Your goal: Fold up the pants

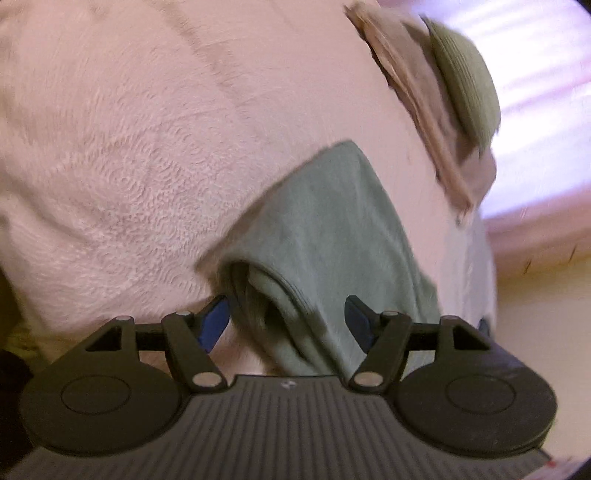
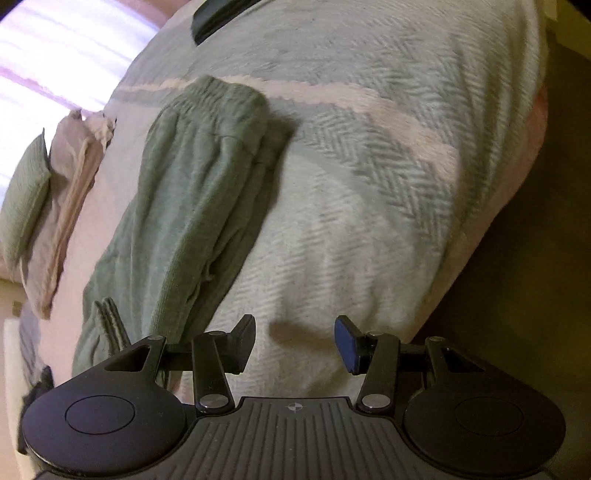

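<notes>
Green pants (image 2: 192, 192) lie lengthwise on the bed's fuzzy blanket (image 2: 369, 177), legs laid together, with the gathered waistband at the far end. In the left wrist view a folded end of the pants (image 1: 332, 229) runs down between the fingers of my left gripper (image 1: 286, 323). That gripper is open, its blue pads clear of the cloth on both sides. My right gripper (image 2: 295, 343) is open too, over bare blanket just right of the pants' near end, with nothing between its fingers.
A folded beige garment (image 2: 70, 184) and a green ribbed piece (image 2: 26, 195) lie beyond the pants by the bright window side. A dark object (image 2: 221, 14) sits at the far end of the bed. The bed's edge drops to dark floor (image 2: 535, 258) at the right.
</notes>
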Demonstrator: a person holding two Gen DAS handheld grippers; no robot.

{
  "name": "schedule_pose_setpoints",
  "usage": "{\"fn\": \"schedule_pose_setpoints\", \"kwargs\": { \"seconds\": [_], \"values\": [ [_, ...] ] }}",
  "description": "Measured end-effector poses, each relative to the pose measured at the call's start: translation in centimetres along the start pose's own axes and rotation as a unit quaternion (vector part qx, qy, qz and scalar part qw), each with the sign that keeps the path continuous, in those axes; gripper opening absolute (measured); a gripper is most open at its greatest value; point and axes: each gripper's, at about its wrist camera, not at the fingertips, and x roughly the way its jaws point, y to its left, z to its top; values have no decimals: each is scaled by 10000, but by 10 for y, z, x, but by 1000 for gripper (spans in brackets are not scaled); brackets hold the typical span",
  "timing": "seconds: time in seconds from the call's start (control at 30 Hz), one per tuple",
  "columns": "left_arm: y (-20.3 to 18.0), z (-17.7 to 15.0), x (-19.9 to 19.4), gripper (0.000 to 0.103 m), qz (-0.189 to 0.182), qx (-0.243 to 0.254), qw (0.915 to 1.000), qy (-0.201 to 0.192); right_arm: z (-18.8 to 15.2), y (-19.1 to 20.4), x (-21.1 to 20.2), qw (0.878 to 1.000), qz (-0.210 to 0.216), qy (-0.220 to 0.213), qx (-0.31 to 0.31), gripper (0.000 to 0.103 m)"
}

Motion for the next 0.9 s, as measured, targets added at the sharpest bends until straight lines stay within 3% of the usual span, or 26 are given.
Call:
{"fn": "schedule_pose_setpoints", "kwargs": {
  "seconds": [0.23, 0.37, 0.53, 0.63, 0.7, 0.8, 0.9],
  "values": [
    [43, -1, 9, 50, -469, -604, 9969, -187, 6, 14, 0, 9995, -163, -201, -165, 45],
    [44, 5, 10, 50, -499, -615, 9968, -135, 18, 15, -10, 9976, -217, -632, -193, 45],
    [48, 19, -1, 53, -492, -502, 9972, -256, 27, 8, -15, 9974, -242, -670, -108, 45],
    [35, 37, -6, 53, -340, 214, 9992, -89, 29, 1, -16, 9971, -333, -674, -128, 45],
    [24, 53, -14, 54, -178, 885, 9959, 53, 29, -5, -17, 9970, -372, -669, -72, 45],
    [9, 82, -17, 56, -90, 1728, 9841, 407, 33, -11, -17, 9969, -465, -628, -34, 45],
    [-10, 111, 7, 59, -166, 2294, 9674, 1061, 38, -17, -16, 9962, -598, -637, -59, 45]
  ]
}}
